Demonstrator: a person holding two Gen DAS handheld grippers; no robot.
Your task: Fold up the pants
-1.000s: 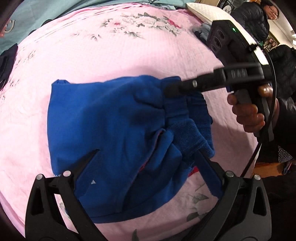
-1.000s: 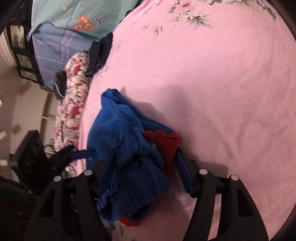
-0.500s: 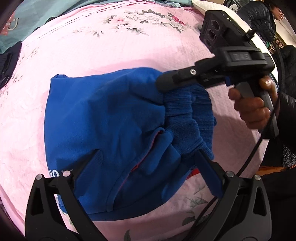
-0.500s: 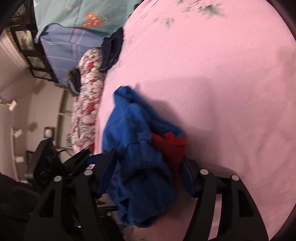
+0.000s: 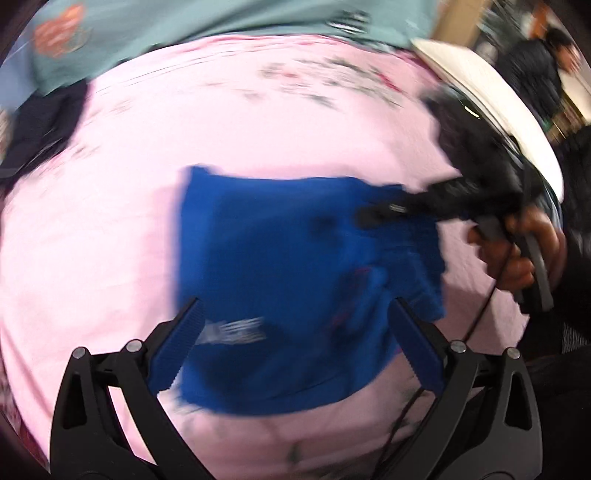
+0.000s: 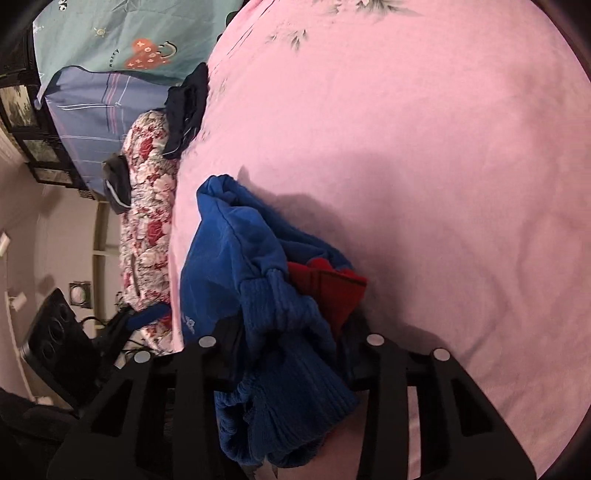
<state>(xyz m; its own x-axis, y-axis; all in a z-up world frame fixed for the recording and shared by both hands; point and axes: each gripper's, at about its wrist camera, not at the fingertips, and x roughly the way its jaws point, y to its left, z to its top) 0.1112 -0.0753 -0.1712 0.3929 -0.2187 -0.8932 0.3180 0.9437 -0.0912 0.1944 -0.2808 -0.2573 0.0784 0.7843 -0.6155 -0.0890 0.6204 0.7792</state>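
The blue pants (image 5: 288, 266) lie folded in a rough square on the pink bedspread (image 5: 110, 206); a white logo shows near their front left corner. My left gripper (image 5: 295, 325) is open and empty, held above the pants' near edge. My right gripper (image 5: 365, 218) reaches in from the right onto the ribbed cuff end. In the right wrist view the ribbed blue cuffs (image 6: 291, 369) and red lining (image 6: 328, 288) are bunched between the fingers of the right gripper (image 6: 291, 332), which have closed in on them. The left wrist view is motion-blurred.
A dark garment (image 6: 186, 107) lies at the bed's far left edge beside a floral quilt (image 6: 147, 221). A teal sheet (image 5: 221, 26) and a white pillow (image 5: 498, 107) lie at the head. A person (image 5: 535, 66) stands at the back right.
My left gripper has pulled back and up from the pants, so they look smaller and farther away. My right gripper's fingers have closed in on the bunched cuffs.
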